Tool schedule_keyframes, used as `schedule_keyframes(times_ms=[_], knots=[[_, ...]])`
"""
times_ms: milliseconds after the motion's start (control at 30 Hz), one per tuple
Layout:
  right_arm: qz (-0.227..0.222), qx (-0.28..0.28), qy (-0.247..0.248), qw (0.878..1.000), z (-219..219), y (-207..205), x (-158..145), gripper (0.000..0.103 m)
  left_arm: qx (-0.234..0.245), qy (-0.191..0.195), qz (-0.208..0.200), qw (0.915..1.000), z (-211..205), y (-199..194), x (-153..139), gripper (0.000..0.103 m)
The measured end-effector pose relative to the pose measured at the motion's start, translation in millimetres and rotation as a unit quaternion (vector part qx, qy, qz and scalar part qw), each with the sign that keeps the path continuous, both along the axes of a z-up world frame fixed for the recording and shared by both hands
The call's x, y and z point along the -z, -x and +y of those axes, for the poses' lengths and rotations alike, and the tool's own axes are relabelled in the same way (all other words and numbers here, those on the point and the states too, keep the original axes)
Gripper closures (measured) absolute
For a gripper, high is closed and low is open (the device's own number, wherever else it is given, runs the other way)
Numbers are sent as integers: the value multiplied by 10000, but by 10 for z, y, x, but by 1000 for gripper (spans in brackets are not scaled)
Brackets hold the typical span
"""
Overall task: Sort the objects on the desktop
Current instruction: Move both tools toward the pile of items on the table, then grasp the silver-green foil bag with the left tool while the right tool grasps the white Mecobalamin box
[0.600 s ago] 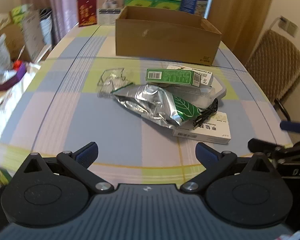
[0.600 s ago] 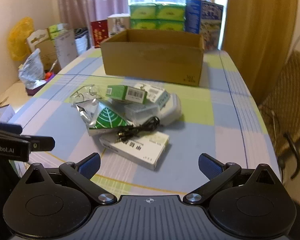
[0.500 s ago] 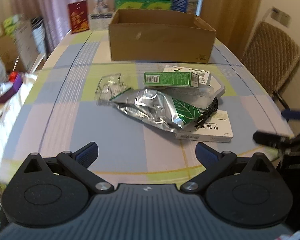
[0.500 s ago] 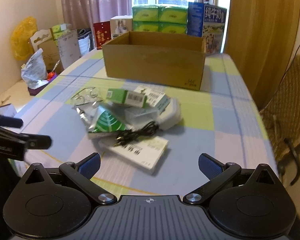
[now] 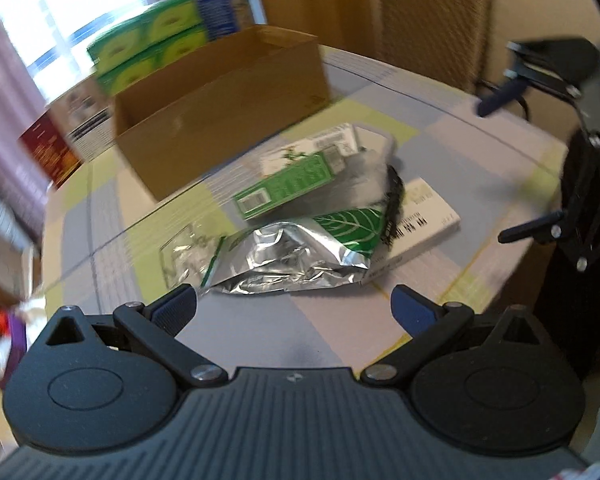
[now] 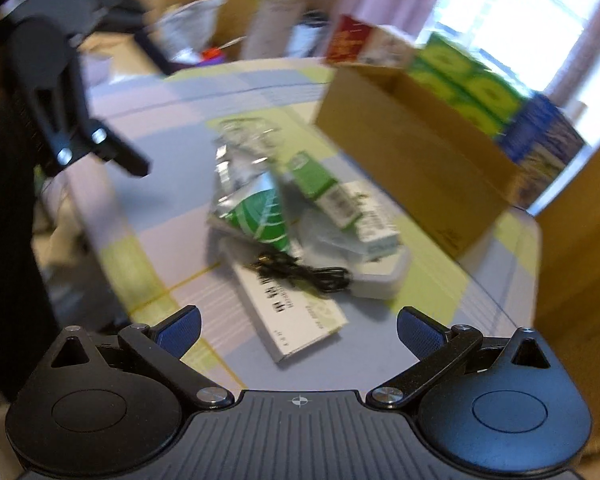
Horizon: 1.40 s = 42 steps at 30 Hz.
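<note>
Foil pouch heaped with green carton, white box and cable mid-bench, before cardboard box. Left claw and right claw both spread wide, empty, seemingly poised for picking.

Both hand-held grippers apparently swung nearer foil pouch, views blurred.

crumpled foil pouch, green box atop pile, white box w/ black cable, cardboard box behind
</note>
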State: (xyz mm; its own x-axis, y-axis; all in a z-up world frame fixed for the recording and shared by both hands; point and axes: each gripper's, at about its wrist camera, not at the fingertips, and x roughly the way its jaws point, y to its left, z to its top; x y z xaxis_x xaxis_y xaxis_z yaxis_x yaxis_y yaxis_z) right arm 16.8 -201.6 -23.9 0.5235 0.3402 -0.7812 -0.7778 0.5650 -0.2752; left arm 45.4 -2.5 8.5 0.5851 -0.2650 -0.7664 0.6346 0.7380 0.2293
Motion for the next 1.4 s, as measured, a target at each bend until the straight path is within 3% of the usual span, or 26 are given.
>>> schedule_keyframes(times_ms=[233, 400, 633, 833, 933, 1100, 1167, 1400], knots=[[422, -282, 441, 9977, 14, -373, 243, 2, 1205, -576, 94, 9910, -55, -140, 228, 1], [679, -440, 617, 9948, 8, -604, 367, 2, 1905, -949, 47, 9771, -60, -308, 432, 1], [1063, -640, 616, 9904, 59, -829, 544, 2, 2973, -1651, -260, 9400, -154, -530, 750, 2], [1301, -788, 524, 9870, 99, -955, 602, 2, 3702, -1930, -348, 9080, -227, -696, 945, 2], [1444, -850, 488, 9847, 116, -1006, 610, 2, 3950, -1931, -416, 8972, -259, -781, 983, 2], [1552, -867, 481, 9829, 141, -1077, 665, 4, 4250, -1818, -156, 8866, -326, -968, 1046, 3], [1656, -819, 474, 9816, 143, -1123, 693, 16, 4316, -1814, -28, 8836, -371, -1015, 1078, 5], [1866, -640, 374, 9796, 69, -1202, 662, 28, 4090, -1637, 431, 8967, -468, -1118, 1044, 16]])
